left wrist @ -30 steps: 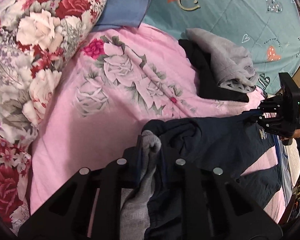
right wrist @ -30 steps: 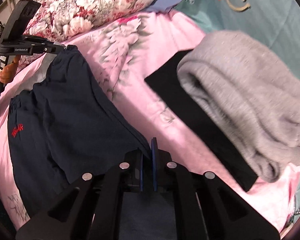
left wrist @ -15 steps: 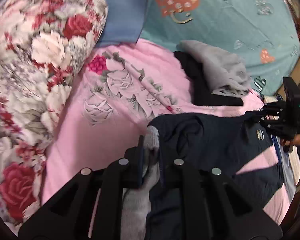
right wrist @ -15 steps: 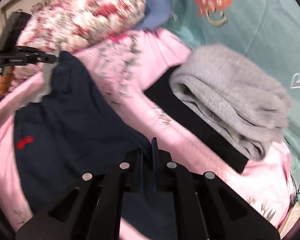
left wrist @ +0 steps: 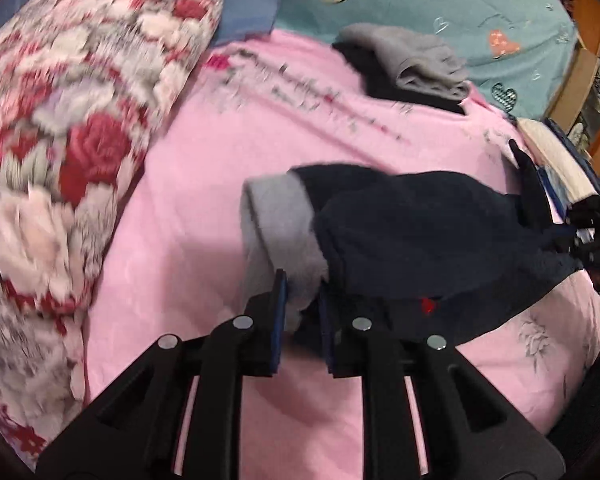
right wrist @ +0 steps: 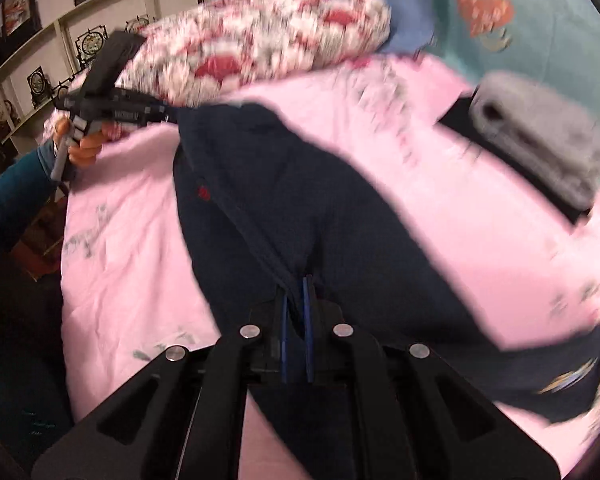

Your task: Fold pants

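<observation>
Dark navy pants (left wrist: 420,224) (right wrist: 300,208) with a grey inner lining (left wrist: 276,216) and a small red logo (right wrist: 203,194) hang stretched between my two grippers above the pink floral bedsheet (left wrist: 204,208). My left gripper (left wrist: 302,284) is shut on the pants, pinching the grey lining at one end. My right gripper (right wrist: 296,288) is shut on the pants at a dark seam. In the right wrist view the left gripper (right wrist: 112,104) appears at far left, held by a hand (right wrist: 84,144) in a teal sleeve.
A folded pile, a grey garment (left wrist: 416,60) (right wrist: 540,136) on a black one, lies at the far right of the sheet. A large rose-print pillow (left wrist: 72,128) (right wrist: 260,44) lies left. A teal quilt (left wrist: 460,4) covers the far side. Shelves with framed pictures (right wrist: 40,80) line the wall.
Both grippers have lifted and pulled back, raising the pants off the sheet and stretching them. The views swung fast, blurring the pillow and sheet. The pile now looks farther away.
</observation>
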The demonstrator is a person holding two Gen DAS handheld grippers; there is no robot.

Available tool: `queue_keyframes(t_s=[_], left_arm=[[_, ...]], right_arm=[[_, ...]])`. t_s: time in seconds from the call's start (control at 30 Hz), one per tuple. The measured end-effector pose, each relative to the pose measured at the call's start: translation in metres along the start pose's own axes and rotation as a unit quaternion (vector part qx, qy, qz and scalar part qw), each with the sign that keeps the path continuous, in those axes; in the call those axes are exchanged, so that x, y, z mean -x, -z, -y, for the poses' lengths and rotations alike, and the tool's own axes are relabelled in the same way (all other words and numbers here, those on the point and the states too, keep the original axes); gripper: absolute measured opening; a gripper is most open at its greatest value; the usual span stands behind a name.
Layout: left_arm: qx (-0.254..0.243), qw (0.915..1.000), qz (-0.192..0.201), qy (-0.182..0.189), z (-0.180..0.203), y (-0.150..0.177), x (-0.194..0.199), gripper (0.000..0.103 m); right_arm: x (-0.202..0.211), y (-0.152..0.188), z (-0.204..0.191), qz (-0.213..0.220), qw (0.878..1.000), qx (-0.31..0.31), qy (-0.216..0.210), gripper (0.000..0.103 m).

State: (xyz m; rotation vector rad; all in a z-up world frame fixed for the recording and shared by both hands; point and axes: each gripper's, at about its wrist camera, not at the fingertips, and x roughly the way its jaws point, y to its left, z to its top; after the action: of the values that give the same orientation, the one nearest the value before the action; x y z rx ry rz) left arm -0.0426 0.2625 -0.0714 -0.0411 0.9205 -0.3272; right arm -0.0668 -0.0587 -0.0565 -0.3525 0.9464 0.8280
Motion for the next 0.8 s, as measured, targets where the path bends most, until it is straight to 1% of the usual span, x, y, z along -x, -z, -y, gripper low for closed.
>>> queue_keyframes(t_s=[0.03,0.07,0.1,0.17,0.2,0.27,0.33,0.4,0.47,0.5,0.53,0.57,0.63,0.67,0.7,0.73,0.77,0.8], left_arm=[[0.005,1.0000,-0.005,-0.006,-0.002,0.002,-0.002,0.017],[0.011,0.9999,-0.008,-0.004,-0.004,0.004,-0.003,0.017],[0.006,0.9999,-0.012,-0.010,-0.004,0.005,-0.002,0.019],[-0.013,0.9992,-0.021,-0.031,-0.001,0.011,0.004,0.020],[-0.014,0.9989,-0.021,-0.039,-0.004,0.014,0.008,0.021],[0.001,0.9988,-0.019,-0.045,-0.012,0.015,0.019,0.021],[0.021,0.9991,-0.003,-0.037,-0.017,0.012,0.031,0.021],[0.024,0.9992,0.023,-0.024,-0.009,0.002,0.043,0.027],[0.011,0.9986,0.049,-0.016,0.007,-0.010,0.050,0.049],[0.003,0.9981,0.060,-0.014,0.017,-0.016,0.050,0.052],[-0.005,0.9978,0.065,-0.010,0.025,-0.022,0.048,0.053],[-0.014,0.9978,0.064,-0.002,0.036,-0.029,0.042,0.054],[-0.028,0.9981,0.055,-0.003,0.049,-0.035,0.029,0.054],[-0.033,0.9986,0.042,-0.007,0.054,-0.034,0.017,0.054],[-0.033,0.9990,0.029,-0.009,0.055,-0.032,0.008,0.054],[-0.032,0.9992,0.013,-0.017,0.054,-0.026,-0.003,0.054],[-0.031,0.9990,-0.006,-0.032,0.050,-0.018,-0.014,0.054],[-0.030,0.9983,-0.020,-0.045,0.046,-0.010,-0.022,0.055]], right_arm=[[-0.010,0.005,-0.003,-0.010,1.000,-0.002,0.000,0.007],[-0.015,0.010,-0.003,-0.016,1.000,-0.009,-0.001,0.007],[-0.016,0.014,-0.005,-0.019,1.000,-0.017,-0.005,0.007],[-0.017,0.017,-0.006,-0.016,1.000,-0.025,-0.008,0.007],[-0.015,0.017,-0.007,-0.011,0.999,-0.029,-0.010,0.007],[-0.011,0.016,-0.006,-0.001,0.999,-0.039,-0.018,0.007],[-0.005,0.016,-0.005,0.008,0.998,-0.049,-0.028,0.007],[-0.001,0.016,-0.004,0.010,0.997,-0.059,-0.041,0.007],[0.004,0.019,-0.007,0.012,0.997,-0.061,-0.048,0.007],[0.005,0.020,-0.008,0.010,0.997,-0.060,-0.051,0.007],[0.006,0.022,-0.011,0.009,0.997,-0.061,-0.054,0.007],[0.003,0.025,-0.013,0.005,0.996,-0.065,-0.053,0.007],[-0.008,0.031,-0.020,-0.018,0.998,-0.053,-0.038,0.008],[-0.015,0.035,-0.026,-0.034,0.998,-0.038,-0.027,0.013],[-0.018,0.038,-0.030,-0.042,0.998,-0.030,-0.024,0.023],[-0.015,0.039,-0.034,-0.034,0.998,-0.024,-0.038,0.034],[-0.011,0.039,-0.035,-0.036,0.998,-0.025,-0.054,0.053],[-0.004,0.036,-0.033,-0.039,0.997,-0.026,-0.056,0.055]])
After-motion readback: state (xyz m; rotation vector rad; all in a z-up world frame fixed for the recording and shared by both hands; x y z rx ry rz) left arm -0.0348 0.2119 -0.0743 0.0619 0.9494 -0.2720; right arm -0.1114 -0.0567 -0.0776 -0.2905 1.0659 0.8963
